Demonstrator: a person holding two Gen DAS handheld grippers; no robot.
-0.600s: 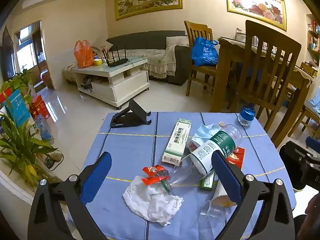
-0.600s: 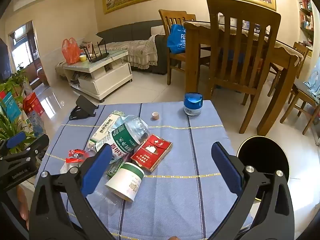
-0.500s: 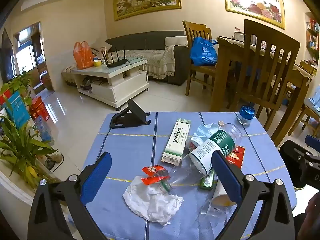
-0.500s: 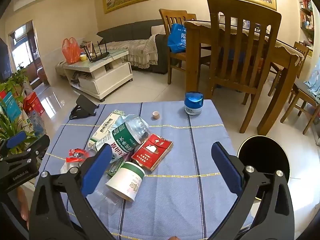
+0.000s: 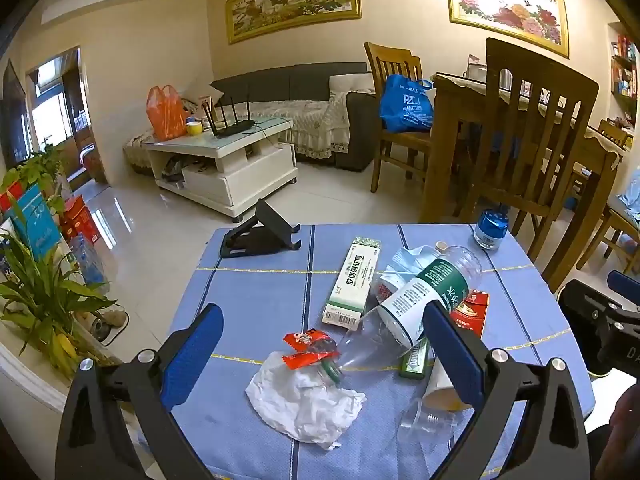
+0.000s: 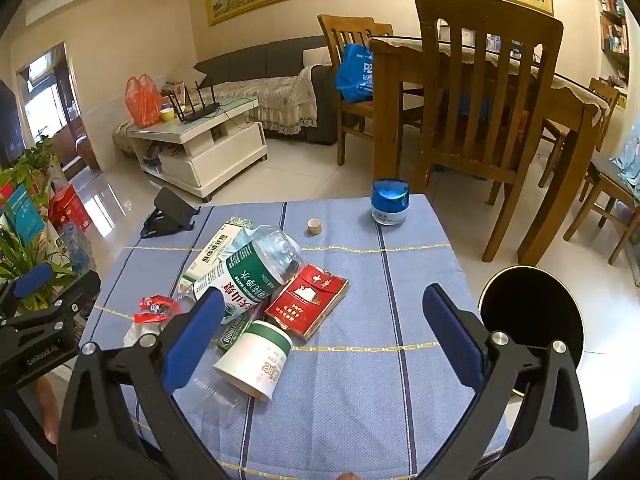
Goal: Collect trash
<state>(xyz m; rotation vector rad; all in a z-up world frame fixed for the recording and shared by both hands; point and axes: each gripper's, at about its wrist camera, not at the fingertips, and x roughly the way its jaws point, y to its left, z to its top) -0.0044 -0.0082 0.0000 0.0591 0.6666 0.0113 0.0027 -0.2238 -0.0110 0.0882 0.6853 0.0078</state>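
Note:
Trash lies on a blue tablecloth point(image 5: 256, 296): a crumpled white tissue point(image 5: 304, 400), a red wrapper point(image 5: 306, 346), a clear plastic bottle with a green label point(image 5: 416, 300), a green-and-white carton point(image 5: 352, 280), a paper cup point(image 6: 254, 358), a red cigarette pack point(image 6: 306, 300) and a green gum pack point(image 5: 414, 358). My left gripper point(image 5: 320, 344) is open and empty above the tissue and wrapper. My right gripper point(image 6: 320, 328) is open and empty above the cup and cigarette pack. A black round bin point(image 6: 532, 316) stands on the floor right of the table.
A black phone stand point(image 5: 260, 234), a blue-lidded jar point(image 6: 390, 202) and a small bottle cap point(image 6: 314, 226) sit at the table's far side. Wooden chairs point(image 6: 480, 112) and a dining table stand behind. Plants point(image 5: 44, 300) are at the left.
Both views have shifted very slightly; both grippers stay open and the trash has not moved.

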